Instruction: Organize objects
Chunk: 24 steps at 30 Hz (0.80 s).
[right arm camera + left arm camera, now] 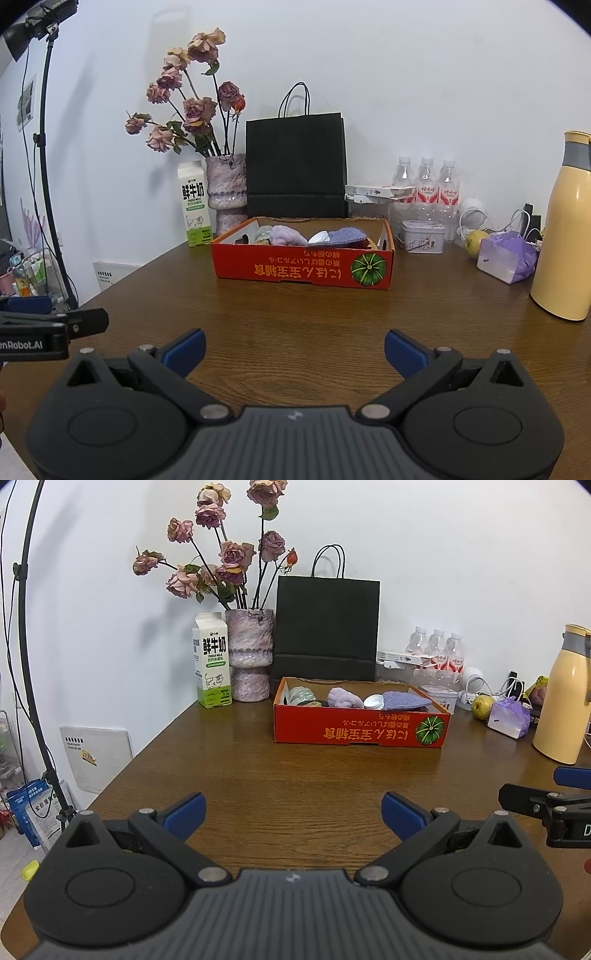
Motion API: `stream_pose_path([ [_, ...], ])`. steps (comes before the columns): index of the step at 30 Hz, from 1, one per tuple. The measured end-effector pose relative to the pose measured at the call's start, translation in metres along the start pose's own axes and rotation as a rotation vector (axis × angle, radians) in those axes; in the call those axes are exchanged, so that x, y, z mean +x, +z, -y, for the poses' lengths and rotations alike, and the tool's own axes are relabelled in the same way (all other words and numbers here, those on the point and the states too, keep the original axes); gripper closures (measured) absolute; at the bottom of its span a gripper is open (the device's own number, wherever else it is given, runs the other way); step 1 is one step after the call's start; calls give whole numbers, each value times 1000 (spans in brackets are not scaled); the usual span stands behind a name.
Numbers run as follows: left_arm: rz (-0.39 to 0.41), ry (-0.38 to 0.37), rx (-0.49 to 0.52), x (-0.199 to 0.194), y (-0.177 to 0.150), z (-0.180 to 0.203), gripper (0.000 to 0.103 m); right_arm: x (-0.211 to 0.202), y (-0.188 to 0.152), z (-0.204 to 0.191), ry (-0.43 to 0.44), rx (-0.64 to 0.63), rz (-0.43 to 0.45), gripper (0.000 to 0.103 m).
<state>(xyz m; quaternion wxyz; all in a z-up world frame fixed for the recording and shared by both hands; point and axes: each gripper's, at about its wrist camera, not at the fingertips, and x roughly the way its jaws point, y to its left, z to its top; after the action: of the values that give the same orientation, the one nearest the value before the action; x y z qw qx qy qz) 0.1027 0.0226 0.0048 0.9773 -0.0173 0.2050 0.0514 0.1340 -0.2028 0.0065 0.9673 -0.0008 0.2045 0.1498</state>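
Low in each wrist view, the left hand-held gripper (293, 814) and the right hand-held gripper (294, 350) hovered over the brown bench (295, 771) with jaws spread wide and nothing between them. At frame centre, well apart from both, sat the red box (360, 728), holding a lilac cloth (345, 697), a metal lid (373, 701) and a purple pad (405, 700).
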Motion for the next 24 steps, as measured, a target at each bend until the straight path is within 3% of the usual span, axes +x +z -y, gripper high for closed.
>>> stream_pose_path([
  [24, -21, 5, 29, -2, 1, 8, 0, 2, 1, 5, -8, 12, -4, 0],
])
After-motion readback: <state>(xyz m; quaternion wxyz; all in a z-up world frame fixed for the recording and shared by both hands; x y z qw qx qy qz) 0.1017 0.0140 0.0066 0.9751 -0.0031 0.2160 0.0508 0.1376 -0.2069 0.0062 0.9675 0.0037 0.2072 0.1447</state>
